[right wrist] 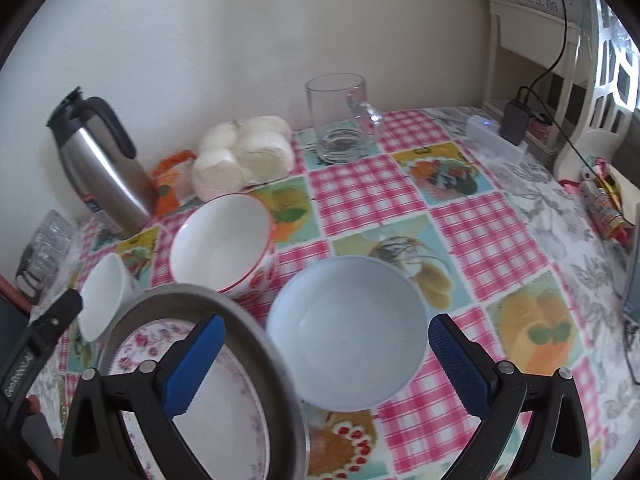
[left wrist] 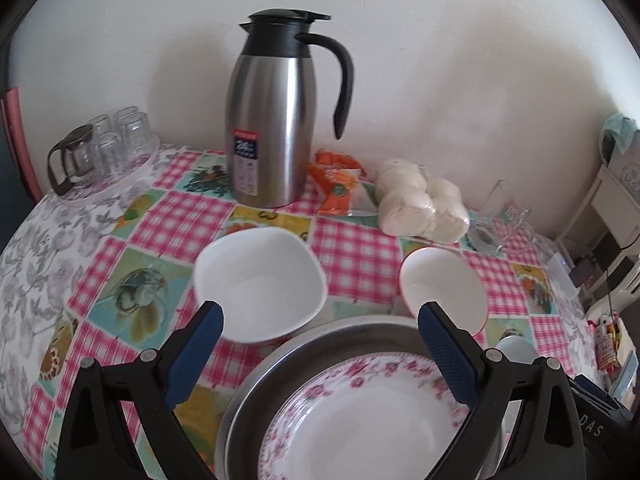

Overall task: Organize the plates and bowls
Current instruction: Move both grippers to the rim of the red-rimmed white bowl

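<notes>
A pink-flowered plate lies in a round metal tray at the table's front. My left gripper is open and empty above the tray's far rim. Behind it stand a squarish white bowl and a red-rimmed white bowl. In the right wrist view my right gripper is open around a pale blue bowl without touching it. The red-rimmed bowl, the squarish bowl, the plate and the tray lie to its left.
A steel thermos jug, orange packets and a bag of white buns stand along the wall. A glass mug is at the back right. A tray of glasses sits far left. A charger and a shelf are at the right.
</notes>
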`<state>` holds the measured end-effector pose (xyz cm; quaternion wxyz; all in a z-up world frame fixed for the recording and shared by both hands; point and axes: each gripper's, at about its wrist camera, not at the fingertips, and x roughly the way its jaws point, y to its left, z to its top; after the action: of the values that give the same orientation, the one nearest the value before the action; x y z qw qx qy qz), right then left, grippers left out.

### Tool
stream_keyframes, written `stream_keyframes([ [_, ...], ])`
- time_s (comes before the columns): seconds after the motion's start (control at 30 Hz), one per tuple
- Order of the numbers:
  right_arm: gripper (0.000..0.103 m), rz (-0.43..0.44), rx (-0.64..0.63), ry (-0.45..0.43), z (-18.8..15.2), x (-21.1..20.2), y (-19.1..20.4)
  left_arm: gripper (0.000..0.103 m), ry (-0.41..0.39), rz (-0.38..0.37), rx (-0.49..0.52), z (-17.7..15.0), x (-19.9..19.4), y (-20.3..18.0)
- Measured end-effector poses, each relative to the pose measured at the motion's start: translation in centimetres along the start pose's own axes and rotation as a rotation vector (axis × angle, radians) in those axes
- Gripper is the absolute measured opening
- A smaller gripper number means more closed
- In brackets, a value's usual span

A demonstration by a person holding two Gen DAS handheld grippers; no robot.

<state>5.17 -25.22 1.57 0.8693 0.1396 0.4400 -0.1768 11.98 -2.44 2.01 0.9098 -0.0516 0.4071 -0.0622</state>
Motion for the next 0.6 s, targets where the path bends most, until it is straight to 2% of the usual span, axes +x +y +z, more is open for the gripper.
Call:
stream_keyframes([
  [0.23, 0.103, -0.033, 0.025, -0.008, 2.3, -0.9, -0.5, 0.098, -0.022, -0.029, 0.046, 1.9, -0.6, -1.3],
  [0.6, 0.103, -0.046, 0.015, -0.002, 4.5, -0.1, -0.6, 0.098, -0.059, -0.092, -0.005, 4.3, -0.2, -2.0],
])
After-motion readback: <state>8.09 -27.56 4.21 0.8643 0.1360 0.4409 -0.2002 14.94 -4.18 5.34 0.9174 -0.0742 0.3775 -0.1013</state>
